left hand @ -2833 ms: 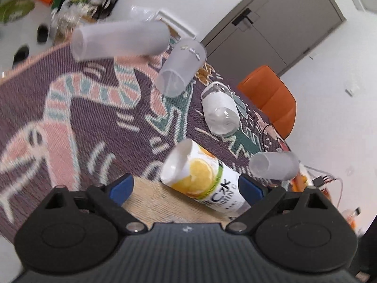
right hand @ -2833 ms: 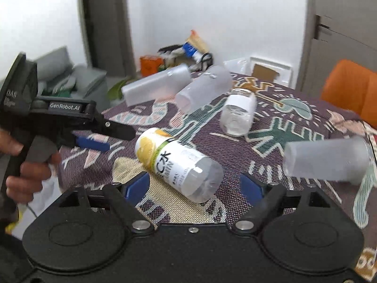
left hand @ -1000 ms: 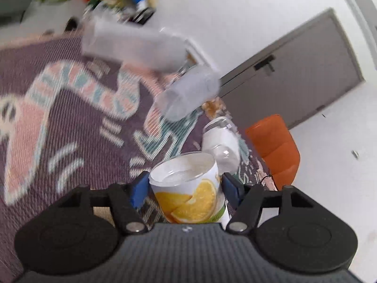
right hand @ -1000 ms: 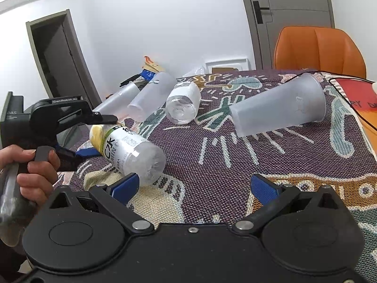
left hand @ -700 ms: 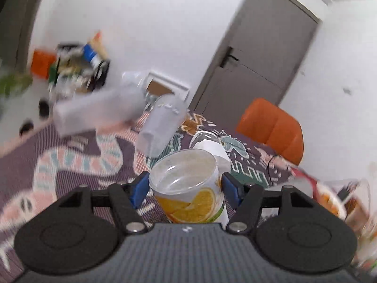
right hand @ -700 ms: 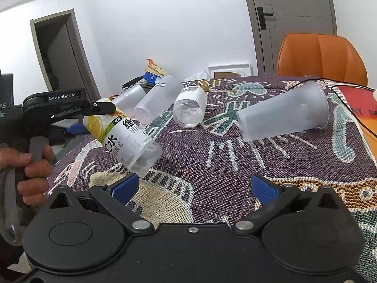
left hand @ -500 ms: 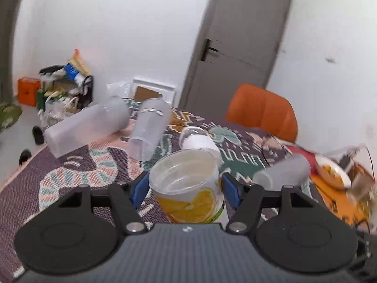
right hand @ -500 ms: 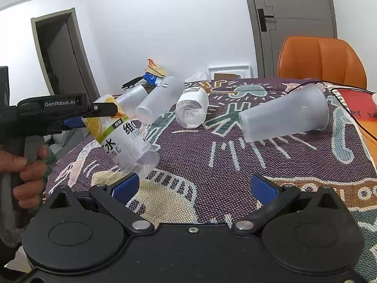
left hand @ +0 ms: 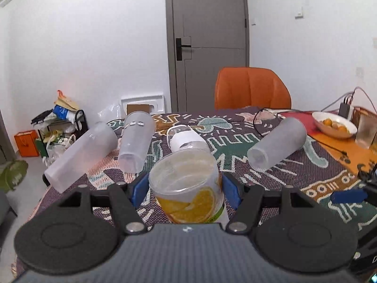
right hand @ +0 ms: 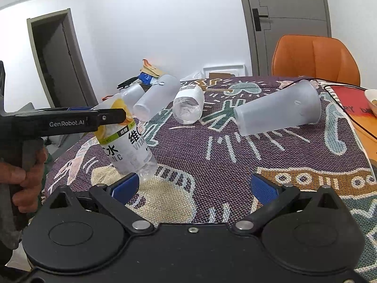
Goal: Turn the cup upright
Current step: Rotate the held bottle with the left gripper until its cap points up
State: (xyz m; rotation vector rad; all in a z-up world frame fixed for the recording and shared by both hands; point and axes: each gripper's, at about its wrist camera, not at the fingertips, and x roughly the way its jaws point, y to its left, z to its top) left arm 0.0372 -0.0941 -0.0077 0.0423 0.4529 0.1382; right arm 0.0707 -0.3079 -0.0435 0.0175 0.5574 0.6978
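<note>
My left gripper is shut on the orange-label cup, gripping it near its open rim. In the right wrist view the same cup stands nearly upright, tilted a little, mouth up, its base at or just above the tablecloth; the left gripper holds its top. My right gripper is open and empty, low over the cloth just right of the cup.
Several frosted cups lie on their sides on the patterned tablecloth: two at the back left, a clear one mid-back, one at the right. An orange chair and a fruit bowl stand beyond.
The left gripper closed on the lying orange-label cup, lifted it and turned it from lying flat to nearly upright. The right gripper stayed open, almost still.
</note>
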